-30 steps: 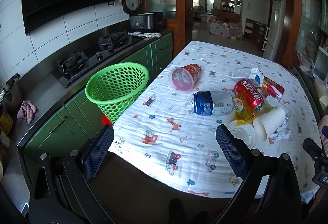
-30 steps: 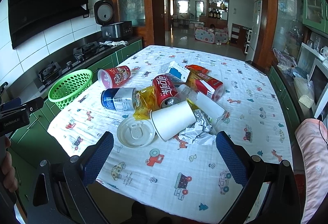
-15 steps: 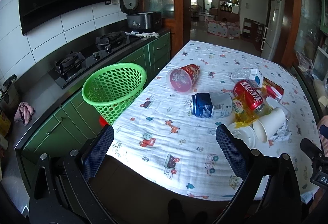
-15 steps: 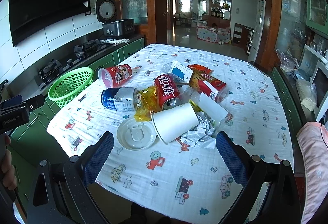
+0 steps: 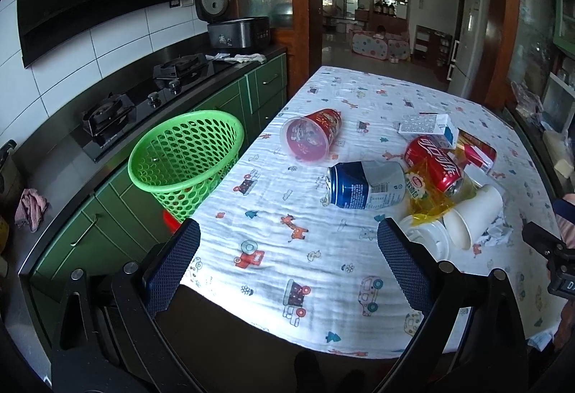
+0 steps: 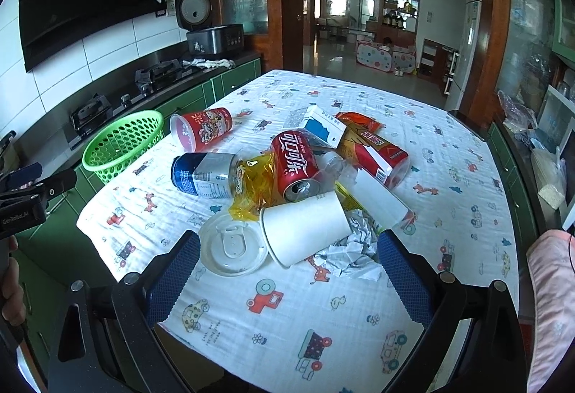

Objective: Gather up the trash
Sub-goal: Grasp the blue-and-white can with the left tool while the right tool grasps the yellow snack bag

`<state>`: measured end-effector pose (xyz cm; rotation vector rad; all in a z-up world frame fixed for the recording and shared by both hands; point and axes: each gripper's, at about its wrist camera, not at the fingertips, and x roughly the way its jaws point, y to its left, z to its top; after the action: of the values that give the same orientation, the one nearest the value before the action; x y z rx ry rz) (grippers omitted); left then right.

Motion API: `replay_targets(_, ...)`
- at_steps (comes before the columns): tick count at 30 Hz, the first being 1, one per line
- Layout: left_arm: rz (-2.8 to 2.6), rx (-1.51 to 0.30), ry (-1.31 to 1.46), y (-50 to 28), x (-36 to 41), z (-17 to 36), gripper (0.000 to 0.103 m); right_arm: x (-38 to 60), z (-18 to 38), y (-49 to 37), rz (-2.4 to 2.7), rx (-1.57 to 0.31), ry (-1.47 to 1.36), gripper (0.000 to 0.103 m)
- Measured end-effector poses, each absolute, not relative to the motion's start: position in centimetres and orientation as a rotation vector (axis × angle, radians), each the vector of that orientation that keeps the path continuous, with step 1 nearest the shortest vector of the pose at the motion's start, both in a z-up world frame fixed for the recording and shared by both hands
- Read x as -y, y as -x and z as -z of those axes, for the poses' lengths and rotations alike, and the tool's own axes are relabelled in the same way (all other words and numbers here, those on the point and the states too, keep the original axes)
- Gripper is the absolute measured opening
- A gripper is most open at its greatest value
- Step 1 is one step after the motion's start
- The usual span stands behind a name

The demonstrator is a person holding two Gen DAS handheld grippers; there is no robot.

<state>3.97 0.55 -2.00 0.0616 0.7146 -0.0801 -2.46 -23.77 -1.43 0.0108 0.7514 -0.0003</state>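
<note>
A pile of trash lies on the table: a white paper cup, a clear plastic lid, a red cola can, a blue-and-white can, a red printed cup, yellow wrapper, crumpled paper and cartons. A green mesh basket stands at the table's left edge. My right gripper is open and empty just short of the paper cup and lid. My left gripper is open and empty over the near table edge, short of the blue can.
The table wears a white cartoon-print cloth. A green counter with a gas hob and a rice cooker runs along the left. A fridge stands at the far right. The left gripper's body shows at the right view's left edge.
Both grippers have moved slightly forward toward the table and the trash. Both stay open and empty.
</note>
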Motion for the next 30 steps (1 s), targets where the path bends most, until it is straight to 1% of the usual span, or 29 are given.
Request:
replay_targets(3,0.099,-0.735,-0.075,-5.0,-0.4,2.6,0.09,24.3,1.9,1.1,-0.02,-0.773,-0.002,0.09)
replay_targets(4,0.105,-0.744,-0.076,-5.3,-0.4,2.8,0.087,24.4,2.1,0.6,-0.028,-0.781,0.001,0.086)
replay_targets(5,0.113,-0.752,-0.075,-5.7,-0.4,3.1,0.083,24.6,2.3,0.1,-0.034,-0.791,0.005,0.086)
replay_targets(6,0.122,-0.762,-0.075,-6.1,-0.5,3.4,0.081,24.8,2.4,-0.4,-0.034,-0.799,0.01,0.085)
replay_targets(8,0.139,-0.78,-0.075,-6.7,-0.4,3.9,0.076,25.1,2.7,-1.2,-0.04,-0.813,0.017,0.08)
replay_targets(9,0.147,-0.785,-0.073,-7.0,-0.4,4.2,0.074,25.2,2.8,-1.6,-0.043,-0.818,0.02,0.08)
replay_targets(14,0.199,-0.812,-0.065,-9.1,-0.1,5.2,0.059,24.7,3.4,-3.7,-0.087,-0.851,0.023,0.073)
replay_targets(20,0.268,-0.826,-0.076,-11.7,0.4,6.1,0.059,22.4,4.5,-6.8,-0.166,-0.883,0.041,0.063)
replay_targets(25,0.321,-0.858,-0.079,-14.1,0.9,7.3,0.059,20.6,6.5,-9.5,-0.206,-0.941,0.055,0.057)
replay_targets(30,0.377,-0.864,-0.121,-15.5,1.4,8.0,0.059,20.1,8.6,-11.9,-0.204,-1.002,0.086,0.057)
